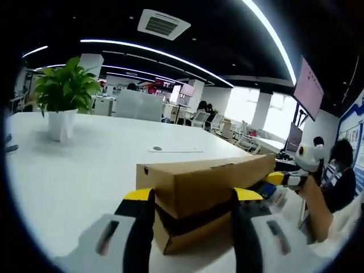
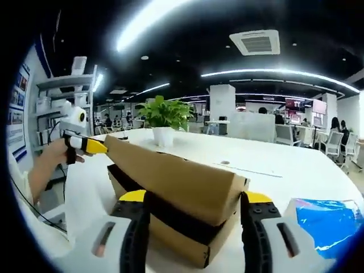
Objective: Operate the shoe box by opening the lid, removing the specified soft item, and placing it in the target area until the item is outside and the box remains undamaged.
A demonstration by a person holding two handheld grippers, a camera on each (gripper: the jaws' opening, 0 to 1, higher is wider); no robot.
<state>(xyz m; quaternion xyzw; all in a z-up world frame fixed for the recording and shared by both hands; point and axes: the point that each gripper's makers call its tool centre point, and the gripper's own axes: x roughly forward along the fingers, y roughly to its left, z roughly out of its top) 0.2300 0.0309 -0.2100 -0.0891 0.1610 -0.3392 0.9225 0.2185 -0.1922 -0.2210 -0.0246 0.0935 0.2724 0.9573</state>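
In the left gripper view, a green plant in a white pot stands far off on the left of the big white table. A flat sheet of paper lies farther right, past the middle of the table. Near the camera sits the shoe box, made of plain brown cardboard with sharp corners, and its lid is tipped up so a dark gap shows under it. The left gripper has its black jaws with yellow tips spread wide, one on each side of the near end of the box; whether they press on the lid cannot be told. At the far right end of the box the other gripper's yellow tip touches the lid, held by a person's hand. In the right gripper view, the right gripper is also wide open around the box's other end, and again a grip cannot be told. A shiny blue bag lies on the table at the right. The room is a big office with white pillars, chairs and long bright ceiling lights.
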